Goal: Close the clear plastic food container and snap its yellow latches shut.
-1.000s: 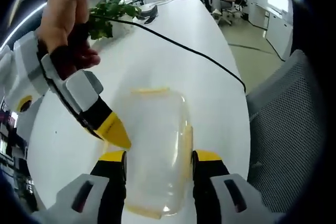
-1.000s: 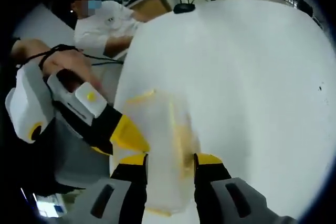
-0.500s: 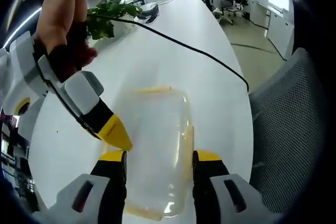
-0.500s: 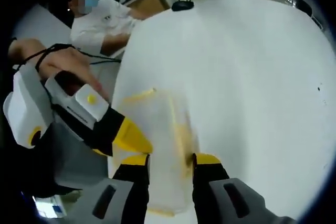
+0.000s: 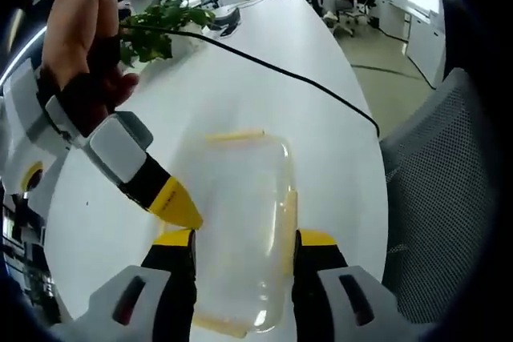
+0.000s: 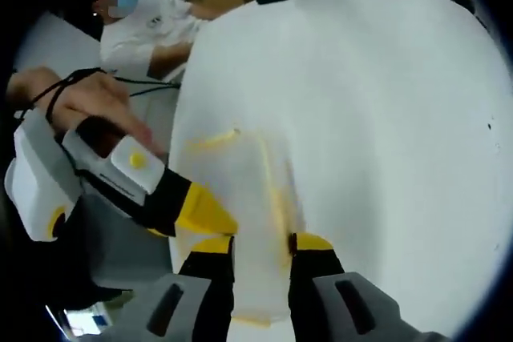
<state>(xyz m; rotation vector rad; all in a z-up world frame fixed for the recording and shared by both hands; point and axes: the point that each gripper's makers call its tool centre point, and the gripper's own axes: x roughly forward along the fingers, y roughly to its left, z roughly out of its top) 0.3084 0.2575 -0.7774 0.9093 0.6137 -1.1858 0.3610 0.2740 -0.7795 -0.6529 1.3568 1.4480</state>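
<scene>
— Your left gripper (image 5: pixel 243 239) has its two yellow-tipped jaws spread wide, one on each long side of the container (image 5: pixel 240 222), and neither jaw looks closed on it. Does that match what you feel?

— Yes. Where does the box lie from there?

— Straight ahead of your left gripper and partly between its jaws, flat on the white table (image 5: pixel 264 78). Its long axis runs away from you along the line of the jaws, with one yellow latch (image 5: pixel 234 135) at the far short end and another latch (image 5: pixel 286 222) along the side by your right-hand jaw.

— And my right gripper?

— Your right gripper (image 6: pixel 260 244) also straddles the container (image 6: pixel 240 214), jaws parted to a narrower gap, with the side latch (image 6: pixel 278 202) just ahead of them. I can't tell whether they press on it. In the left gripper view, your right gripper's tip (image 5: pixel 172 202) comes in from the side and rests at the container's long edge.

— So which one takes the side latch?

— I'd say your right gripper: that latch lies closest to its jaws. The far-end latch sits beyond both, so you'd have to reach along the box for it.
</scene>
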